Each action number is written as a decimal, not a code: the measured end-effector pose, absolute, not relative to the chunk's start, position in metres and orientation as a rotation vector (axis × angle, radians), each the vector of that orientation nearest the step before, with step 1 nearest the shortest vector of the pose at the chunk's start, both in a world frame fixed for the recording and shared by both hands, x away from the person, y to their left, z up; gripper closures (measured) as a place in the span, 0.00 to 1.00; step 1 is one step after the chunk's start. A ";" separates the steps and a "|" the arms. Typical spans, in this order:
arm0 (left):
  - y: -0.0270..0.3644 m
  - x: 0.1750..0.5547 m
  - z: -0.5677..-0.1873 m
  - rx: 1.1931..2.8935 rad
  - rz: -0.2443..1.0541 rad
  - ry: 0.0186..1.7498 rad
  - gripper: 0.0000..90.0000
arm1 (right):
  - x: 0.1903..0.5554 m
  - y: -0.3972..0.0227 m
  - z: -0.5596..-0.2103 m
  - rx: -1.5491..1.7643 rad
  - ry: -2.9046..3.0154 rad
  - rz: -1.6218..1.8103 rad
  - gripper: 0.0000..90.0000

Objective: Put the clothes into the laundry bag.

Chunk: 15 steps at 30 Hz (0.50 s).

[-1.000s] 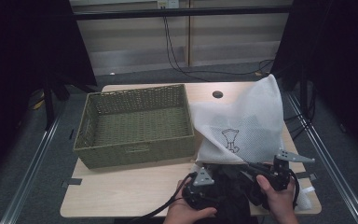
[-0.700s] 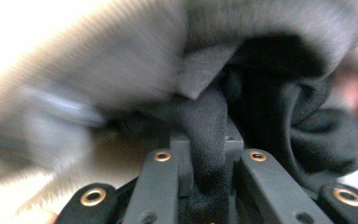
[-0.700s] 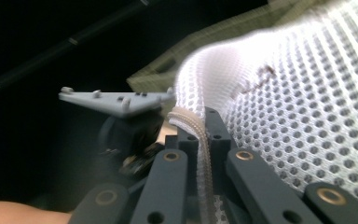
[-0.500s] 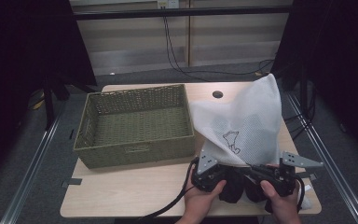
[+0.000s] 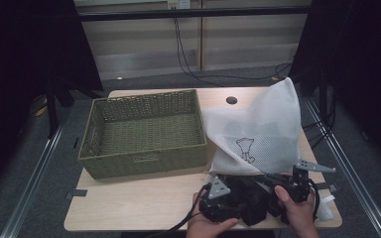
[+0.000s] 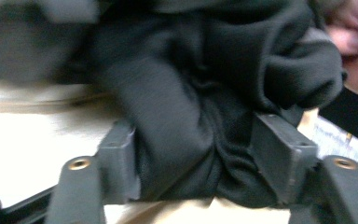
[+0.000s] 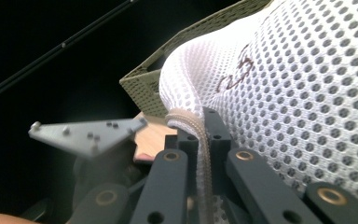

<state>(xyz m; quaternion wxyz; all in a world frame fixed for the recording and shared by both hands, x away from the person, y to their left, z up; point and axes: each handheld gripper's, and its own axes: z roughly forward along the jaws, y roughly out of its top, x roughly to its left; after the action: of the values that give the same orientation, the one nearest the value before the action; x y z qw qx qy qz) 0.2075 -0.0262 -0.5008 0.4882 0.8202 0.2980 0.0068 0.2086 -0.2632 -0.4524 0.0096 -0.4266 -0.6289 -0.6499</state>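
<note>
While the right gripper [image 7: 204, 135] stays clamped tight on the beige cord hem of the white mesh laundry bag [image 5: 258, 134], holding the mouth of that bag at the near right part of the pale wooden table [image 5: 144, 208], the left gripper [image 6: 200, 163] has just been opening its jaws, and a fold of the dark grey, soft knitted garment [image 6: 191, 107] still sits between them. In the left gripper view the black jaws stand apart on either side of the bunched cloth, and whether the pads truly press on it is hard to tell through the blur. Compared with a moment ago, the left hand [image 5: 213, 225] in the high view sits a little further left and nearer the table's front edge, and more of the dark garment [image 5: 248, 196] lies out in front of the bag's mouth, between the two grippers. The bag itself leans upright beside the olive-green woven rectangular basket [image 5: 144, 134], touching its right wall or nearly so. My reading is that the garment is being drawn out of the bag in short pulls, with the left jaws re-opening to take a fresh hold. The basket holds nothing visible, so the pull-out looks to be at an early stage.
</note>
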 end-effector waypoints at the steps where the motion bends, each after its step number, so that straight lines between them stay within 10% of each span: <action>1: -0.035 0.208 -0.500 2.013 -0.001 0.724 0.35 | 0.209 -0.260 -0.452 -1.330 -1.964 -2.029 0.99; 5: -0.053 0.217 -0.499 2.054 0.030 0.824 0.40 | 0.207 -0.252 -0.452 -1.288 -1.978 -2.015 0.99; 10: -0.051 0.234 -0.499 1.896 -0.046 0.914 0.83 | 0.206 -0.258 -0.452 -1.230 -1.927 -2.065 0.99; 15: -0.042 0.226 -0.470 1.624 0.115 0.784 0.87 | 0.198 -0.265 -0.439 -1.172 -1.912 -2.148 0.99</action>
<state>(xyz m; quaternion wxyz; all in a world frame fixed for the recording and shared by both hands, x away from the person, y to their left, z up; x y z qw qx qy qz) 0.2259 -0.0416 -0.4704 0.6187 0.7061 0.3409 0.0498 0.1977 -0.2652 -0.4388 0.0180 -0.3773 -0.6157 -0.6916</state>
